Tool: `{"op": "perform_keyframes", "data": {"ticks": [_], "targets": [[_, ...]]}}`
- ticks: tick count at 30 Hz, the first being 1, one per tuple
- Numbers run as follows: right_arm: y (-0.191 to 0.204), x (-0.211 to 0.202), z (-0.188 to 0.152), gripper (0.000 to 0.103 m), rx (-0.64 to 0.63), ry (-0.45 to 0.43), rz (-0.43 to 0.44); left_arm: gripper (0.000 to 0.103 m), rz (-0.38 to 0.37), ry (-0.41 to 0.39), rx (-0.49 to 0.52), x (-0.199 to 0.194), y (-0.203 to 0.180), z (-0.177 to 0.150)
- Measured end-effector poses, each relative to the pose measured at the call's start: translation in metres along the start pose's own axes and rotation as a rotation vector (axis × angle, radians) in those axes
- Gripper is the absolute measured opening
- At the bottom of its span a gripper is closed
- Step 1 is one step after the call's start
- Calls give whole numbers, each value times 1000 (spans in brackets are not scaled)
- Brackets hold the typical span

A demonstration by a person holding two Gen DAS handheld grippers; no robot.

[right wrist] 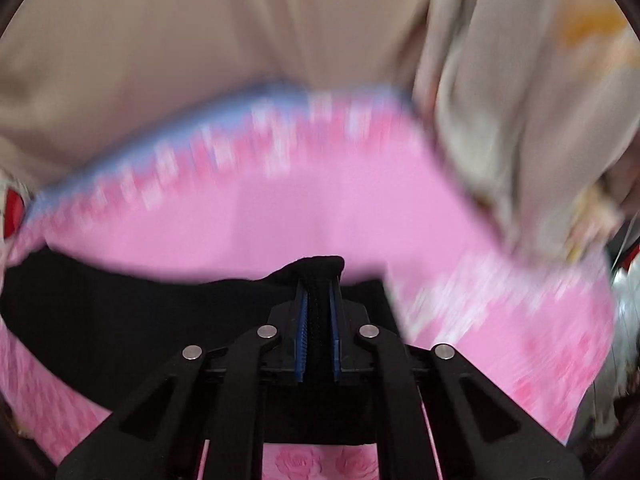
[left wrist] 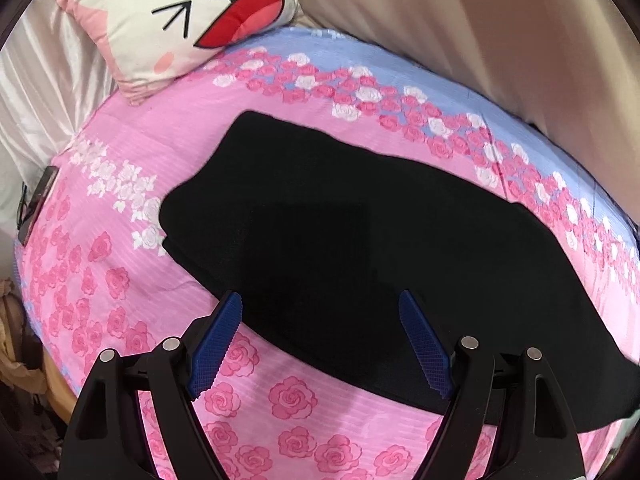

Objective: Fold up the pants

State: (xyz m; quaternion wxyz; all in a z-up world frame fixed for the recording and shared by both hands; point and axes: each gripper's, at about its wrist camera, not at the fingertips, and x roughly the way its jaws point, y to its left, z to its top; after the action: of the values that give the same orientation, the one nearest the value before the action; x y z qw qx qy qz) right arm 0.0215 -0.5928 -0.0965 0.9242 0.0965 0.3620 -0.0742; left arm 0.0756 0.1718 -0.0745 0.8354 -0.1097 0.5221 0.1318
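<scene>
Black pants (left wrist: 340, 232) lie flat across a pink rose-print bedsheet (left wrist: 120, 240), running from the middle left down to the lower right. My left gripper (left wrist: 320, 308) is open, its blue pads (left wrist: 218, 344) hovering over the pants' near edge, holding nothing. My right gripper (right wrist: 319, 292) is shut on a bunched end of the black pants (right wrist: 316, 266), lifted a little off the sheet (right wrist: 320, 216); the rest of the cloth trails to the left (right wrist: 120, 308). The right wrist view is motion-blurred.
A cartoon-face cushion (left wrist: 180, 20) sits at the bed's far left corner. Beige curtain (left wrist: 480, 32) hangs behind the bed. A dark phone-like object (left wrist: 38, 200) lies at the left bed edge. Crumpled pale cloth (right wrist: 520, 140) hangs at the right.
</scene>
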Motion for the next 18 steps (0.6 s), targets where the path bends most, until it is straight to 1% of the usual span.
{"op": "perform_keyframes", "data": {"ticks": [1, 2, 3, 4, 5, 6, 7, 8, 10, 11, 12, 13, 14, 15, 16, 17, 18], "targets": [[-5, 9, -4, 9, -30, 10, -43, 78, 2, -8, -4, -1, -1, 0], [-13, 28, -10, 10, -27, 83, -56, 78, 1, -13, -9, 0, -2, 0], [-25, 62, -26, 12, 0, 231, -56, 78, 1, -12, -11, 2, -2, 0], [-27, 85, -37, 17, 3, 318, -66, 78, 4, -9, -13, 5, -3, -1], [-25, 80, -41, 27, -23, 243, -81, 78, 13, 7, -14, 11, -5, -3], [-26, 74, -38, 35, 0, 221, -127, 78, 19, 17, -14, 14, -7, -4], [-28, 67, -35, 38, 46, 196, -138, 78, 24, 23, -14, 16, -7, -6], [-29, 50, -31, 38, 109, 121, -126, 78, 22, 26, -16, 17, -7, -8], [-21, 30, -27, 38, 118, 57, -107, 78, 15, 33, -24, 20, -5, -11], [-12, 23, -25, 34, 105, 45, -57, 78, 11, 40, -28, 22, -4, -12], [-3, 23, -23, 32, 85, 45, -9, 78, 8, 43, -30, 25, -3, -12], [4, 29, -27, 28, 60, 63, 24, 78, 9, 43, -30, 27, -3, -13], [3, 53, -37, 27, 47, 152, 15, 78, 10, 43, -27, 30, -2, -14], [-1, 69, -45, 27, 49, 219, -22, 78, 10, 46, -23, 35, -1, -14], [-10, 86, -54, 27, 59, 289, -86, 78, 9, 51, -21, 39, 1, -14], [-13, 86, -53, 27, 83, 256, -101, 78, 10, 58, -19, 44, 4, -13], [-8, 81, -45, 28, 84, 248, -184, 78, 15, 60, -18, 46, 7, -13]]}}
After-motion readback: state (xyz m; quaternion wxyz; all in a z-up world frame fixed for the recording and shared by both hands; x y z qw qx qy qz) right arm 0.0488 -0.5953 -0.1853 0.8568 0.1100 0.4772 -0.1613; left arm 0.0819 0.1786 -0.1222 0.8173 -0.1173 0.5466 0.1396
